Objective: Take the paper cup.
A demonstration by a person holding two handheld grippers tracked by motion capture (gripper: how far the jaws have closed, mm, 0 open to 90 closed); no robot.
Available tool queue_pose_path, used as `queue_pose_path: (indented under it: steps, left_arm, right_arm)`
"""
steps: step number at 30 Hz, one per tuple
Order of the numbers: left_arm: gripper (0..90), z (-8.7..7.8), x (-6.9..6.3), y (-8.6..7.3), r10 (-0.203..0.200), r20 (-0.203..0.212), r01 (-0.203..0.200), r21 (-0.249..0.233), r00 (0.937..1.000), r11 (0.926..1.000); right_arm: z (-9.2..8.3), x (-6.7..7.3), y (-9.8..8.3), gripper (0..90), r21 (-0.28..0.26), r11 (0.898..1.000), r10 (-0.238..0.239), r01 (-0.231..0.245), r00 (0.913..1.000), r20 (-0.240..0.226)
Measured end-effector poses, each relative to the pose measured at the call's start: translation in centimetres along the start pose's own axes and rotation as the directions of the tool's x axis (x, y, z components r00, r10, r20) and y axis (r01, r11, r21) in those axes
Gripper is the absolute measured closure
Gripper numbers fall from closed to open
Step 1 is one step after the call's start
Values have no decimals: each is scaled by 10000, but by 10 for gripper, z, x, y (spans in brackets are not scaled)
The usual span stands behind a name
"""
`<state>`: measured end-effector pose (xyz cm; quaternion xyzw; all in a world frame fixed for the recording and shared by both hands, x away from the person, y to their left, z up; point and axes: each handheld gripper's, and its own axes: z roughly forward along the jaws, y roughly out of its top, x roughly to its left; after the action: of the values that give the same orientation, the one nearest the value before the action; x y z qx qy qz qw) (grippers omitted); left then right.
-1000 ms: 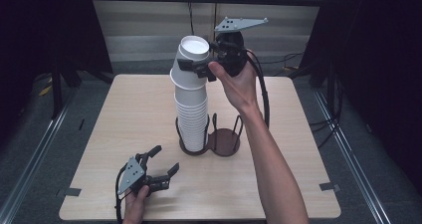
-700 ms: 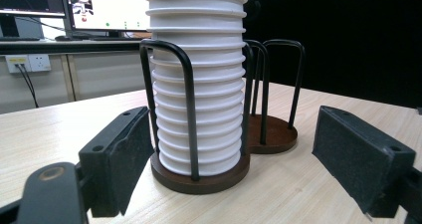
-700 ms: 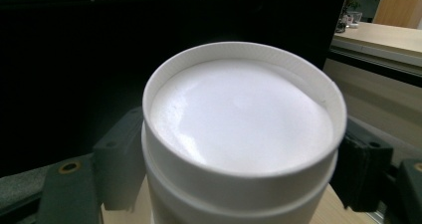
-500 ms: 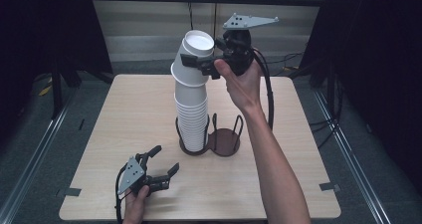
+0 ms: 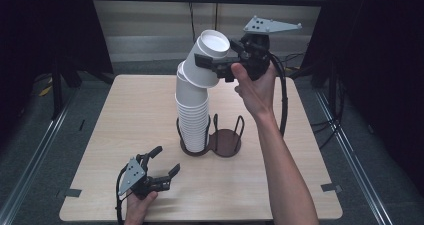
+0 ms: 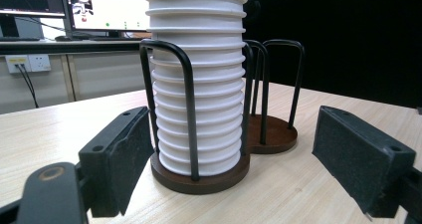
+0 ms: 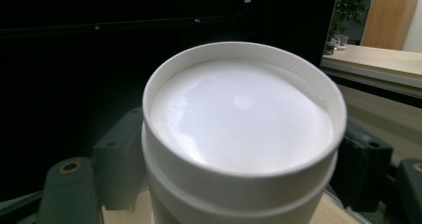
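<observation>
Wooden table: tilted white top cup upside-down.

no text, label or number can be read on anything here.

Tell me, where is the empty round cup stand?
In the high view the empty stand sits near the table's middle, joined to the right side of the holder with the stack of white cups, beside the person's right forearm.

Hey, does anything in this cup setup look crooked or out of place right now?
Yes. The top cup tilts off the otherwise straight cup stack, gripped by the right gripper. The cups are upside down, bases up. Nothing is spilled.
</observation>
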<state>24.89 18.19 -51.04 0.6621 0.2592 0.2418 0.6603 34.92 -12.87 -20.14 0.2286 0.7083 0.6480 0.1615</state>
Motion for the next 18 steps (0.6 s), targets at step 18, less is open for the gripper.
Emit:
queue_pose_path:
  steps: [18]
  left_arm:
    - [185,4,1,19,-17,666,-15,488,9978,9988]
  right_arm:
    - [-52,-6,-25,215,68,9999,87,-90,9991,414]
